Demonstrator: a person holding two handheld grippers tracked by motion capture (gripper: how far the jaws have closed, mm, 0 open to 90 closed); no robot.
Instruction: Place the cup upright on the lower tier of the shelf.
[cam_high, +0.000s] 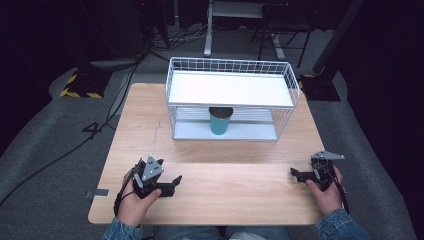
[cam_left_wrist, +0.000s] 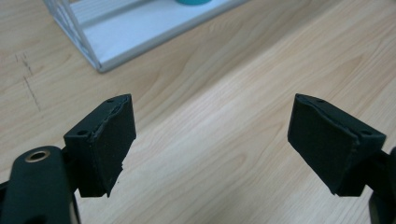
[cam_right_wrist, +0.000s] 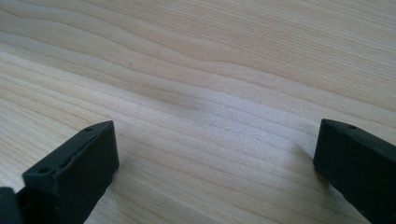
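Wooden table (cam_high: 210, 195) bears both spread-jawed grippers, left gripper (cam_high: 167, 187) and right gripper (cam_high: 296, 174), well short of the teal cup (cam_high: 220, 121).

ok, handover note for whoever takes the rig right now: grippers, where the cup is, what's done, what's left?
Left gripper: jaws open, holding nothing, resting low over the near left of the light wooden table, pointed toward the rack.
Right gripper: jaws open, holding nothing, near the table's right edge.
Teal cylindrical cup: upright on the lower shelf of the white wire rack, under its white top shelf, at the far middle of the table.
Done: nothing visible; cup untouched, both grippers well short of the rack.
Left: probably reach into the lower shelf and grasp the cup; the left gripper looks better aimed.
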